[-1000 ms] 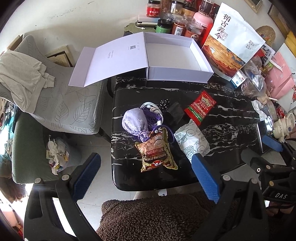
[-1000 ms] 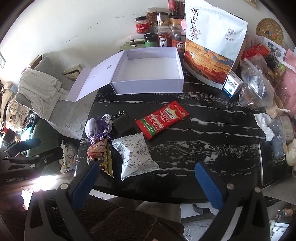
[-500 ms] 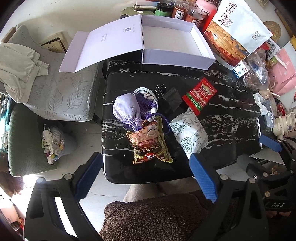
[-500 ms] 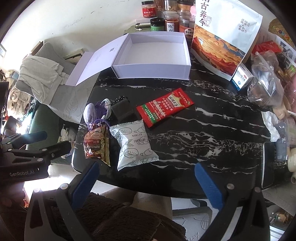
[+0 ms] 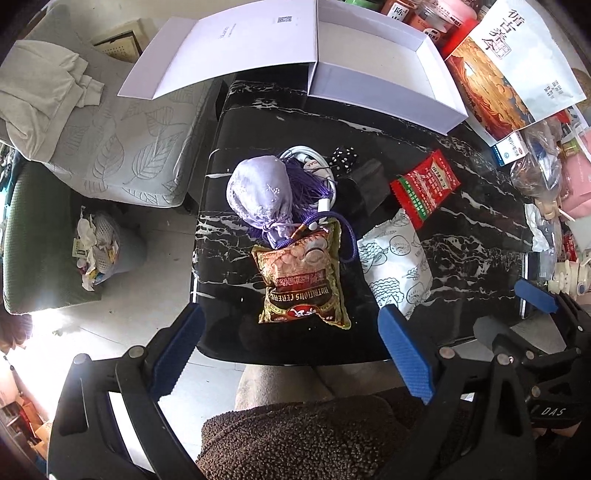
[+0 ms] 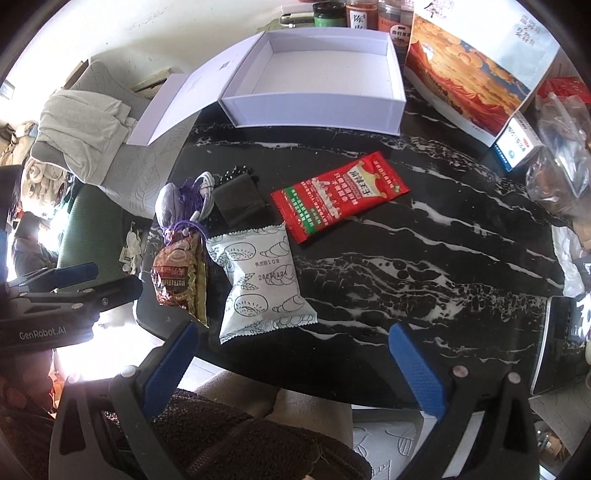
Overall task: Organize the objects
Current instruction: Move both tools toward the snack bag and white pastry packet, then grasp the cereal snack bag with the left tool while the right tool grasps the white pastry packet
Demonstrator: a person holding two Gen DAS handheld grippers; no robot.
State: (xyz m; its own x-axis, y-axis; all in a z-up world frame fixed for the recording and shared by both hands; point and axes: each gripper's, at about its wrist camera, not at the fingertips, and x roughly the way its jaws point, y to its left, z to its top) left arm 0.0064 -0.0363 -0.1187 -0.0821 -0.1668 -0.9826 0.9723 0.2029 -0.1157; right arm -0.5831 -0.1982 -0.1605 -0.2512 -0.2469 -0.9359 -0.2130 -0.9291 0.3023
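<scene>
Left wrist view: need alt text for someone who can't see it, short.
Open blue-padded tongs hover empty above a brown snack bag near the front edge of a black marble table. Beside it lie a lilac pouch, a white snack packet and a red packet; an empty white box sits open at the back.

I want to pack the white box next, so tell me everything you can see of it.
The white box is a shallow rectangular gift box, seemingly of stiff card, open and with nothing inside. Its hinged lid is folded out flat to the left, past the table edge and over a leaf-patterned cushion, with small print on its inner face. The box rests at the far edge of the black marble table, jars behind it, a large printed bag close on its right.
</scene>
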